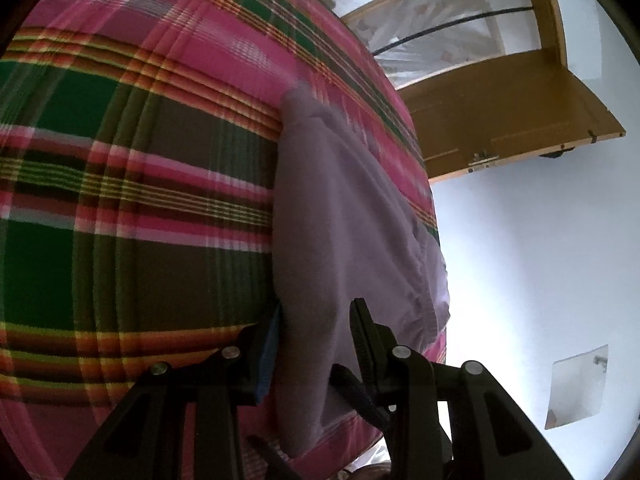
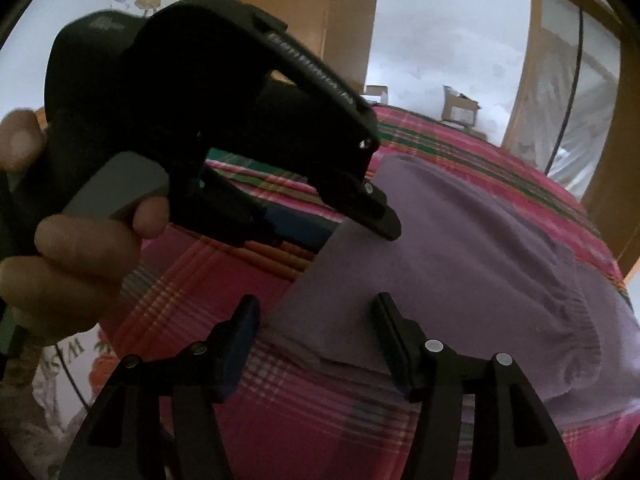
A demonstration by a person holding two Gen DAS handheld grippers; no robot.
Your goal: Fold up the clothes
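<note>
We count 1 purple garment (image 2: 460,264), centre-right of the right wrist view, on the plaid bedspread (image 2: 256,364), looking partly folded, more folds left. Left gripper (image 1: 316,336) half open, garment edge between its fingers, grip unclear. Right gripper (image 2: 316,340) wide open, empty, above the near corner. 2 grippers total.

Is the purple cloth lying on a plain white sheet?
No, the purple cloth lies on a checked cover with pink, green and brown stripes.
</note>
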